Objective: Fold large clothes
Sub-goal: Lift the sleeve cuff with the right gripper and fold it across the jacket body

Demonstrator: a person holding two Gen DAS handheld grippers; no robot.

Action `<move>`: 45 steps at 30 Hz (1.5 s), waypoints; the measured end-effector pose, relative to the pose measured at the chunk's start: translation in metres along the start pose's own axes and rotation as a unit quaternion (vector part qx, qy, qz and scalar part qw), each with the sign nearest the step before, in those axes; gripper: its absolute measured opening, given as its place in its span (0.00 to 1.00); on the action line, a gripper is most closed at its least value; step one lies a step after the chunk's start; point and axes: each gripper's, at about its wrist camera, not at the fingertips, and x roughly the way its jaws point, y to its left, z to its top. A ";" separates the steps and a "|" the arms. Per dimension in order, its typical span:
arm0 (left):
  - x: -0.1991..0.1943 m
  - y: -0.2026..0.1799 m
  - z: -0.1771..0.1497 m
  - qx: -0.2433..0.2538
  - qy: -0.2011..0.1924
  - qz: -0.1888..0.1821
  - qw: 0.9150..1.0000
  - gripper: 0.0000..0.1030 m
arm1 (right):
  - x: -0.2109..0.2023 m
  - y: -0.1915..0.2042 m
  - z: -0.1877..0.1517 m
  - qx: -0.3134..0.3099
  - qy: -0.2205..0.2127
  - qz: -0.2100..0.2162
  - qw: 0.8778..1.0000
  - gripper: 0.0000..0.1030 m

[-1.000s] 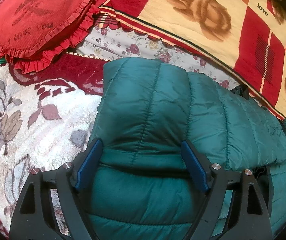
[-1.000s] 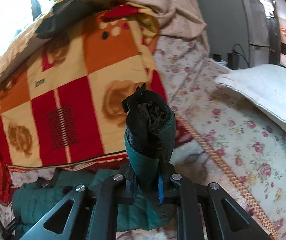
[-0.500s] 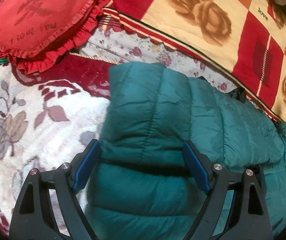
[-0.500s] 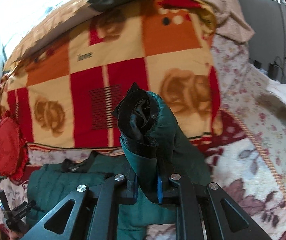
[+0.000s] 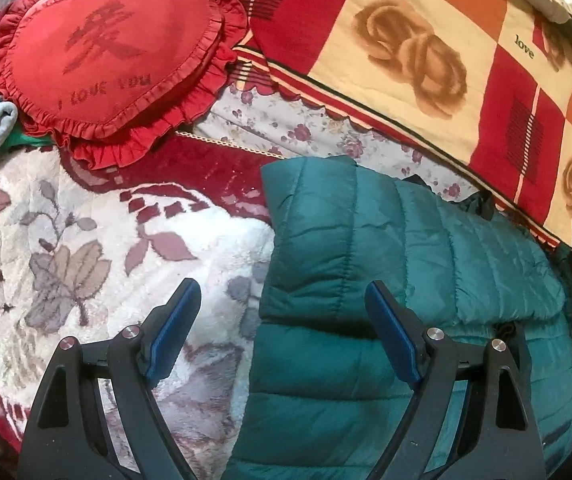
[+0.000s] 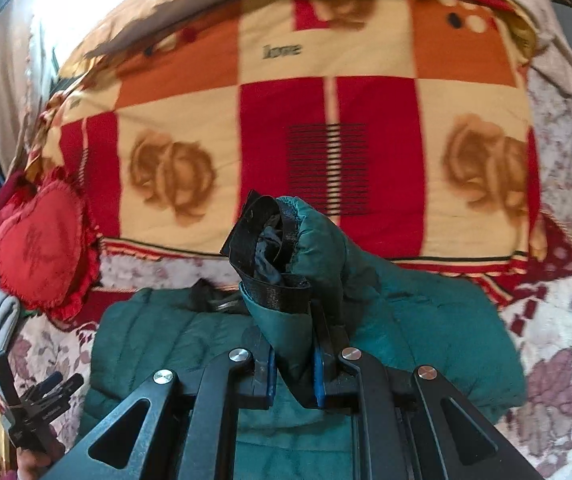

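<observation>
Jacket (image 5: 385, 264), a green quilted puffer, lies on the floral blanket (image 5: 86, 272) with one sleeve already laid across its body. Over its left edge the left gripper (image 5: 282, 332) hangs with jaws wide apart, holding nothing. To the right, the right gripper (image 6: 293, 364) is clamped tight on the other sleeve (image 6: 305, 264) just below the black cuff (image 6: 262, 240). Slick padding could slip from that narrow pinch, or the sleeve could spring back once released. Dragging it may also shift the folded layers, since nothing pins them. Hem and far shoulder are cut off, and the right view is motion-blurred.
</observation>
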 end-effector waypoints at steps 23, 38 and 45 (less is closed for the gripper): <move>-0.004 0.047 0.001 -0.038 -0.002 0.003 0.999 0.82 | 0.061 0.138 -0.020 -0.056 0.074 0.088 0.992 0.12; 0.000 0.070 -0.001 -0.061 0.003 -0.003 0.998 0.82 | 0.108 0.202 -0.050 -0.078 0.131 0.132 0.979 0.12; 0.002 0.072 -0.003 -0.061 0.005 -0.007 0.998 0.82 | 0.132 0.217 -0.071 -0.087 0.160 0.133 0.974 0.12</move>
